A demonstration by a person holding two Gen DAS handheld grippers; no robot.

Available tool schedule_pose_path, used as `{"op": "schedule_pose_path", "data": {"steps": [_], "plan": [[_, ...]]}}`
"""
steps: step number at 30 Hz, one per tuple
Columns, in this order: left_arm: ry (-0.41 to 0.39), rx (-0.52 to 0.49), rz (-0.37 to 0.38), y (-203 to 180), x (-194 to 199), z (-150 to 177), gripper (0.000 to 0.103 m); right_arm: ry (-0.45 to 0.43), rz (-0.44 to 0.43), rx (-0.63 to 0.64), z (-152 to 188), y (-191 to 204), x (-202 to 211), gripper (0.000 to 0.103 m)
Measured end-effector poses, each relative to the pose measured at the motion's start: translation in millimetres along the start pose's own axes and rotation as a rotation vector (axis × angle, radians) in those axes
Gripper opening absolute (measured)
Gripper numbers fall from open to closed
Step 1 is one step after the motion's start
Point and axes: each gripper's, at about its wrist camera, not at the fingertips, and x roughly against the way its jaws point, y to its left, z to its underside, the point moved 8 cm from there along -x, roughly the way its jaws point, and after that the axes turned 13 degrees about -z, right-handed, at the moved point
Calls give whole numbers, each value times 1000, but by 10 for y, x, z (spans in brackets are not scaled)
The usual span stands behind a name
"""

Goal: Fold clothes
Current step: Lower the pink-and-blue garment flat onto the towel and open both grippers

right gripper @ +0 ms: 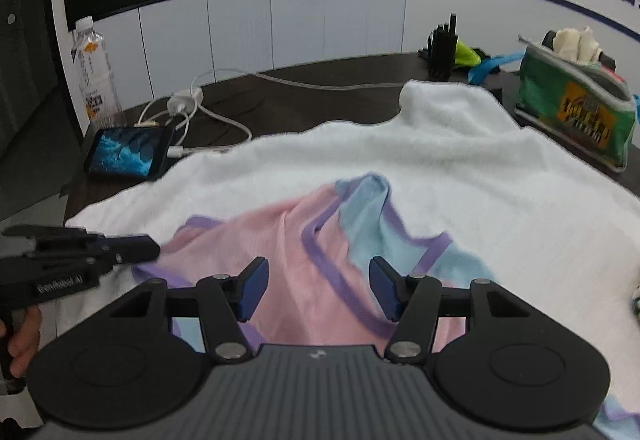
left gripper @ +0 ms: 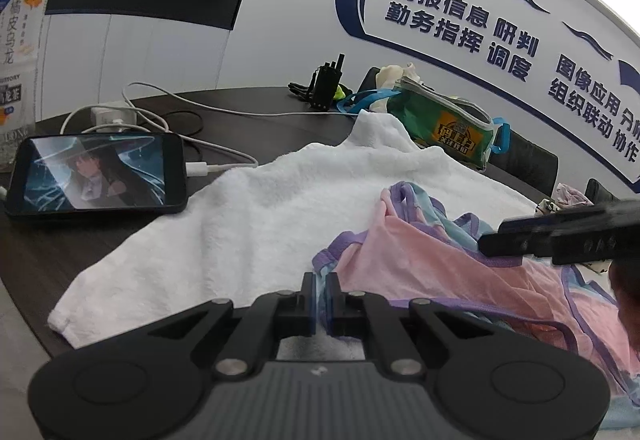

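Pink, pale-blue and purple-trimmed garment (right gripper: 320,240) lies rumpled on fluffy white towel (right gripper: 460,167) covering dark worktop (right gripper: 304,79); left tool (left gripper: 320,294) pinches its hem, right tool (right gripper: 319,286) spread above it

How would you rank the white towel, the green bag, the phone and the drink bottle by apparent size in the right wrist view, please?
Largest to smallest, as they look:
1. white towel
2. green bag
3. phone and drink bottle, too alike to rank.
The bag stands farther off than the towel's near edge, so its true size is unsure.
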Motion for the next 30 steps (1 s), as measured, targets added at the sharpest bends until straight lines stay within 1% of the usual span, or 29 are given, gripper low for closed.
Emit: {"op": "schedule_pose_path", "data": {"steps": [4, 9, 15, 18, 23, 26, 28, 30], "plan": [[4, -5, -17, 29, -11, 5, 3, 12, -19, -20, 108, 18, -61, 57], [7, -7, -28, 43, -31, 8, 3, 17, -20, -31, 188, 7, -48, 57], [4, -8, -33, 48, -38, -6, 3, -11, -6, -50, 177, -73, 73, 57], [-3, -2, -38, 68, -28, -21, 3, -17, -19, -67, 180, -97, 85, 57], [6, 9, -67, 162, -53, -43, 2, 28, -46, -30, 266, 22, -33, 56], [14, 23, -59, 210, -43, -96, 3, 59, -66, -1, 316, 112, -102, 56], [14, 5, -25, 158, -19, -168, 7, 36, -60, 6, 276, 112, -64, 56], [7, -31, 8, 50, -10, -240, 8, -6, -58, -15, 182, 29, -17, 56]]}}
